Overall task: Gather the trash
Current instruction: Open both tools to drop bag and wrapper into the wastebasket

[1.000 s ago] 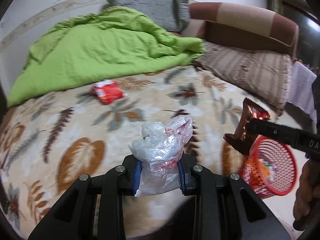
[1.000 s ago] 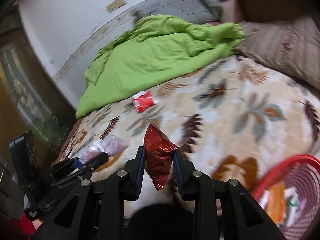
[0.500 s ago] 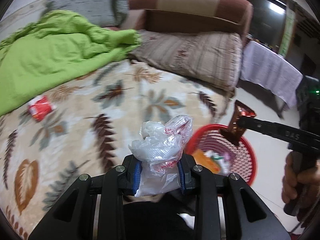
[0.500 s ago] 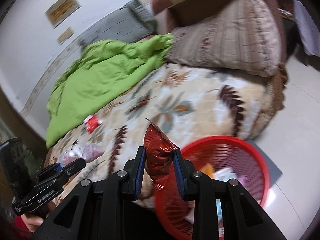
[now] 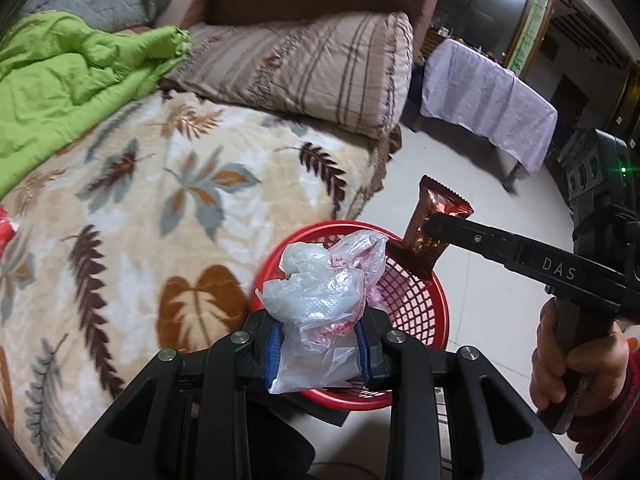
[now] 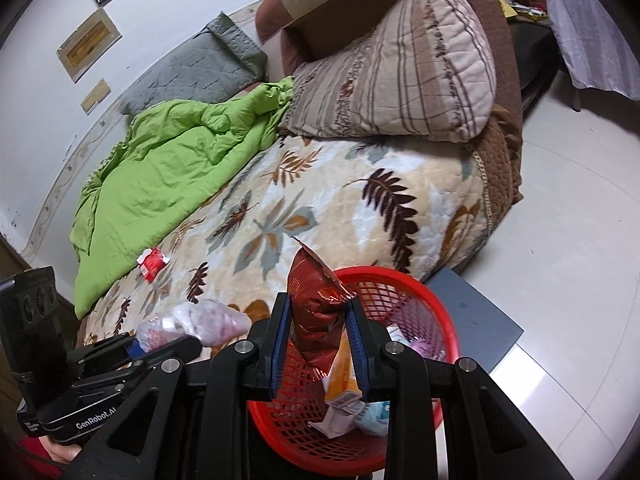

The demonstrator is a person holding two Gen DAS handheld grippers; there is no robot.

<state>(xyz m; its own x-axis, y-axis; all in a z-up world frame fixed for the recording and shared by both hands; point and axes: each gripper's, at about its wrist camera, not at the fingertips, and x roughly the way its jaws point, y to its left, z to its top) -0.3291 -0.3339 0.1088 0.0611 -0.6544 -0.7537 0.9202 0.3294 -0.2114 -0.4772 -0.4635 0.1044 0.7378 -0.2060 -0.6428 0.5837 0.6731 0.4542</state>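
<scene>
Nearest in the left wrist view, the left gripper [image 5: 318, 350] is clamped on a crumpled clear plastic bag [image 5: 324, 312] with red print, its blue pads [image 5: 274, 350] pressing the bag from both sides; most of the bag bulges up above the fingers. Directly beyond and below the bag stands a red mesh basket [image 5: 420, 304] on the pale tiled floor [image 5: 460, 184], so the bag hangs over the basket's near rim. To the right, a hand [image 5: 576, 364] grips the handle of the right gripper [image 5: 430, 228], which pinches a shiny red-brown snack wrapper [image 5: 434, 224] above the basket's far right rim. In the right wrist view, that wrapper [image 6: 316, 312] stands upright between the closed blue pads [image 6: 280, 340], over the basket [image 6: 420, 312], which holds an orange packet [image 6: 342, 376] and other scraps. The left gripper with its bag [image 6: 192, 324] shows at lower left, beside the basket. Just behind the basket is a bed [image 6: 320, 200] with a cream, leaf-patterned blanket; a small red packet [image 6: 152, 262] lies on it, well apart from both tools. Farther back lie a rumpled green quilt [image 6: 168, 164], a striped pillow [image 6: 400, 64] and a grey pillow [image 6: 200, 68] against the wall.
</scene>
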